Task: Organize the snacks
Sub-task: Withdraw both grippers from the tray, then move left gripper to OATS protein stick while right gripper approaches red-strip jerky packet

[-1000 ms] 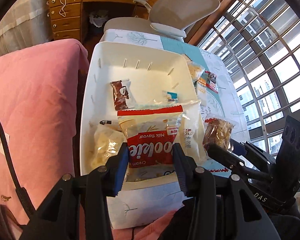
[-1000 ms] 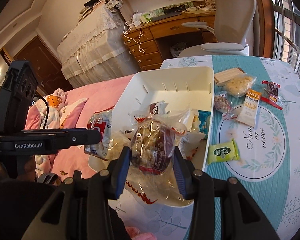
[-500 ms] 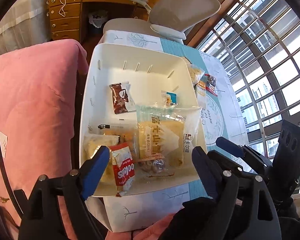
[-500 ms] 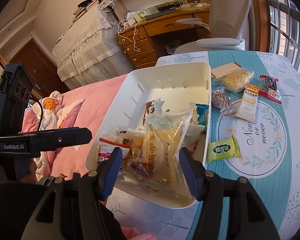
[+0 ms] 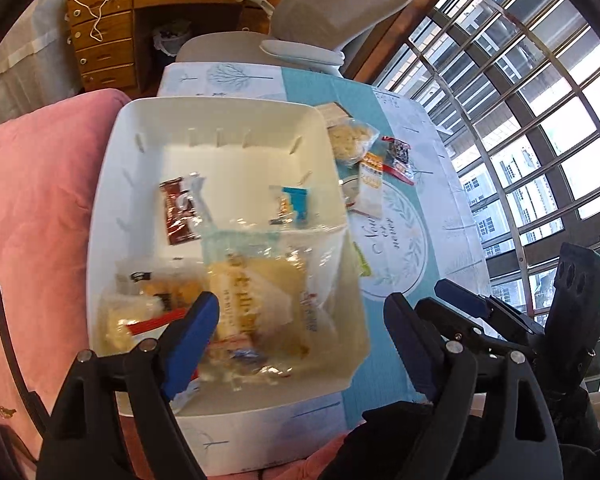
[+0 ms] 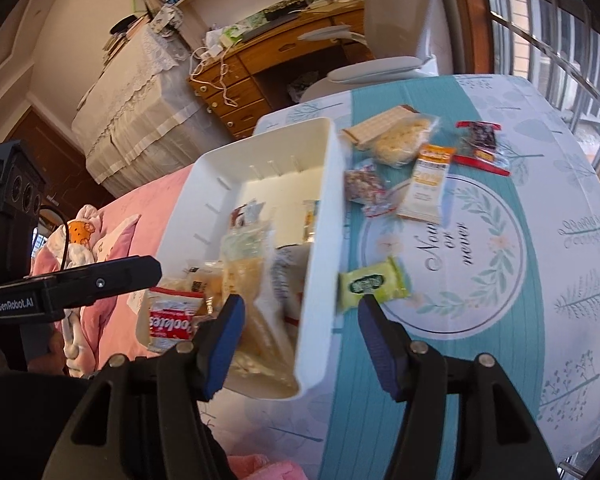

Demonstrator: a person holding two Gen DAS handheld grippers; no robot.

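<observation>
Black gripper frames (image 5: 300, 344), blue fingers (image 6: 224, 344), silver screws.

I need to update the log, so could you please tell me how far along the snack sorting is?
Roughly half done. Several packets, among them the red cookie pack, already lie in the white bin. Nothing is in hand: the left hand-held gripper and the right hand-held gripper are open. Left on the table: the green packet and five more.

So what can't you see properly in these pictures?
- The snacks piled at the near end of the white bin: motion blur smears their labels in both wrist views.
- Part of the red cookie packet: the left gripper covers it in the left wrist view.
- The bin's far floor: its right wall hides it in the right wrist view.
- The green packet: its print is too blurred to read.
</observation>
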